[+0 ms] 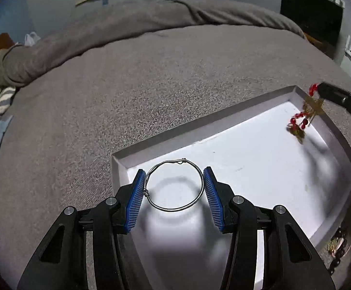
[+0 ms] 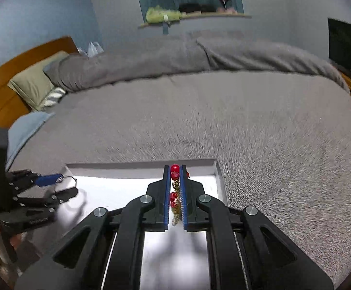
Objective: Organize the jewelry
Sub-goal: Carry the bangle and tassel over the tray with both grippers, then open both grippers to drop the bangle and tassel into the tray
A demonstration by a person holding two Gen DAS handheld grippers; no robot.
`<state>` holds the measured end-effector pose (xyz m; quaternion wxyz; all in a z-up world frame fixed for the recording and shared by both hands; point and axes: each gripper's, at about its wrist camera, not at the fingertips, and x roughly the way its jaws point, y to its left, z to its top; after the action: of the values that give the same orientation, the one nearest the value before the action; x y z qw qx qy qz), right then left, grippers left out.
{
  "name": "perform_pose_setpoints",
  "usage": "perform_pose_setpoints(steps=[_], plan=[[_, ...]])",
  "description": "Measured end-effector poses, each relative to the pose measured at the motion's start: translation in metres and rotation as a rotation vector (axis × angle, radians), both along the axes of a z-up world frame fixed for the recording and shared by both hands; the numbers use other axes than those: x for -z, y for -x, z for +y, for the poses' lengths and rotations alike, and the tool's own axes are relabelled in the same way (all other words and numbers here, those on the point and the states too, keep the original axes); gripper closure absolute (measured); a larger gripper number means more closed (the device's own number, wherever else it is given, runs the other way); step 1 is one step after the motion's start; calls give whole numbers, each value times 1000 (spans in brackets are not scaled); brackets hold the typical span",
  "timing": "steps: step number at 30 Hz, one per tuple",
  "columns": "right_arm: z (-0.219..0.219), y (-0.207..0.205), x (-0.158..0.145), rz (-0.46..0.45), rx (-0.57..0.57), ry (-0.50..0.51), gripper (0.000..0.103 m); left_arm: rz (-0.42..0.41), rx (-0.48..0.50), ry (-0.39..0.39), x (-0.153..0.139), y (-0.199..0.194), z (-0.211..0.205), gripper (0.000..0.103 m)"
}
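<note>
A shallow white tray (image 1: 284,169) lies on a grey bed. My left gripper (image 1: 174,175) is shut on a thin silver wire bangle (image 1: 197,194), held by its sides just above the tray's near left part. My right gripper (image 2: 175,169) is shut on a red-bead and gold-chain necklace (image 2: 174,172), which dangles over the tray (image 2: 206,183). In the left wrist view the necklace (image 1: 298,123) hangs from the right gripper (image 1: 320,91) over the tray's far right corner. In the right wrist view the left gripper (image 2: 61,183) shows at the left.
The grey bedspread (image 1: 151,84) surrounds the tray, with a folded grey duvet (image 2: 175,55) and pillows (image 2: 35,82) at the back. More dark-beaded jewelry (image 1: 337,249) lies on the bed just outside the tray's right edge. A dark screen (image 1: 310,14) stands far right.
</note>
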<state>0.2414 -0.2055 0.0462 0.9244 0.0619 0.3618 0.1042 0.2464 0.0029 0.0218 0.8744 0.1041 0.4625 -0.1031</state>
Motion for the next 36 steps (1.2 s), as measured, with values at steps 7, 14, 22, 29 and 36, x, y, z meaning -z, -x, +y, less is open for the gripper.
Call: perform_pose_setpoints(steps=[7,14,22,29,36], plan=[[-2,-28,13,83,14,24,96,62,-35,-44,14,-21,2,52],[-4,-42,29,187,22,9,96,86,-37,-52,23,-22,2,52],[-5,-39,33,192,22,-1,95,78,-40,-59,23,-24,3,45],[-9,-36,31,201,15,-27,68,72,-38,-61,22,-24,3,42],[-3,-9,12,109,-48,-44,33,-14,-27,-37,6,-6,1,24]])
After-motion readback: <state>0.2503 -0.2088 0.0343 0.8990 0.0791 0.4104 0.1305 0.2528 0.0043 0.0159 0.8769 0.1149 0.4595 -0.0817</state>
